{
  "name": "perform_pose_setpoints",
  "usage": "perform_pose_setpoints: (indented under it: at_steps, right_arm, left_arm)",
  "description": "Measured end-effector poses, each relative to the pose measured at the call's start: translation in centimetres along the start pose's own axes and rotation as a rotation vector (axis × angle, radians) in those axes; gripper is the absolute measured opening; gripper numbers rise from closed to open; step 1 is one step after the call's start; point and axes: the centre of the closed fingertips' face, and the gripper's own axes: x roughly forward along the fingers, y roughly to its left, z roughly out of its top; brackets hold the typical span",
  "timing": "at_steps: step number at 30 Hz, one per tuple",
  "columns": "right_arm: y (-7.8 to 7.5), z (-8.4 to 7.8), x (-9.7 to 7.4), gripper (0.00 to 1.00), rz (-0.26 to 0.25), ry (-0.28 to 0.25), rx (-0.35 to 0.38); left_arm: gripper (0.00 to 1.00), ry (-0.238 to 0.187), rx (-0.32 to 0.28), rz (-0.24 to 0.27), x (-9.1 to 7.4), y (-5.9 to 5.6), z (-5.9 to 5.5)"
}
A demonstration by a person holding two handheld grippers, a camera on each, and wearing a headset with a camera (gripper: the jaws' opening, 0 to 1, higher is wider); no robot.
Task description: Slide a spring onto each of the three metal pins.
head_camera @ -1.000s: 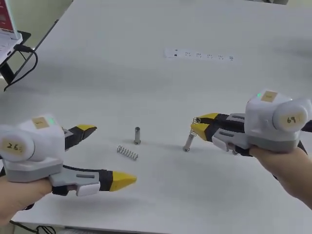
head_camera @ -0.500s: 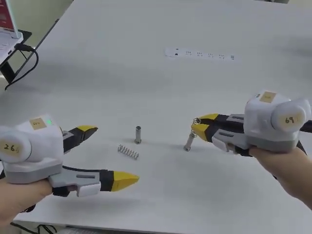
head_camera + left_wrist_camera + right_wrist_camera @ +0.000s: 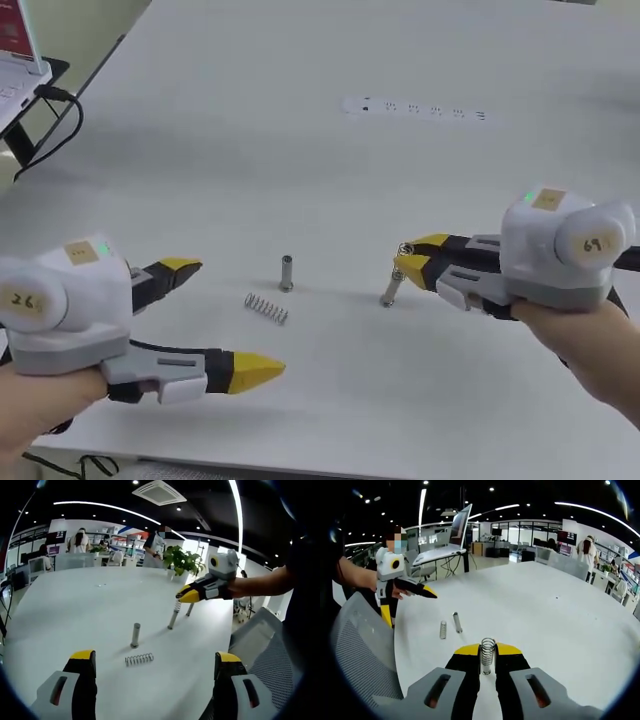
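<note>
While above white office table point(image 3: 300, 120), left fingers point(image 3: 250, 371) wide, empty; right fingers point(image 3: 430, 241) tight on spring point(image 3: 487, 655).

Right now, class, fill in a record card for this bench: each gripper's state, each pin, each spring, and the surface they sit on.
left gripper: jaws open, holding nothing
right gripper: jaws shut on the held spring
held spring: at the top end of the tilted pin
tilted pin: foot on the table, leaning
upright pin: standing, no spring on it
loose spring: lying flat near the upright pin, not touching it
table: white
power strip: far side of the table
</note>
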Motion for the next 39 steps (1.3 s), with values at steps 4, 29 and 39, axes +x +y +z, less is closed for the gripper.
perform_pose_setpoints:
  at_steps: [4,29,39]
  right_arm:
    - [0.1,-0.2,0.1,0.08,0.004,0.003,0.006]
    - [0.6,-3.3,1.2,0.08,0.01,0.082,0.014]
    - [1.0,-5.3,1.8,0.08,0.016,0.145,-0.009]
  left_arm:
    - [0.95,0.004,0.002,0.001,0.0,0.1,-0.1]
    - [0.95,0.011,-0.003,0.002,0.0,0.0,-0.5]
    - [0.95,0.012,-0.005,0.0,0.0,0.0,-0.6]
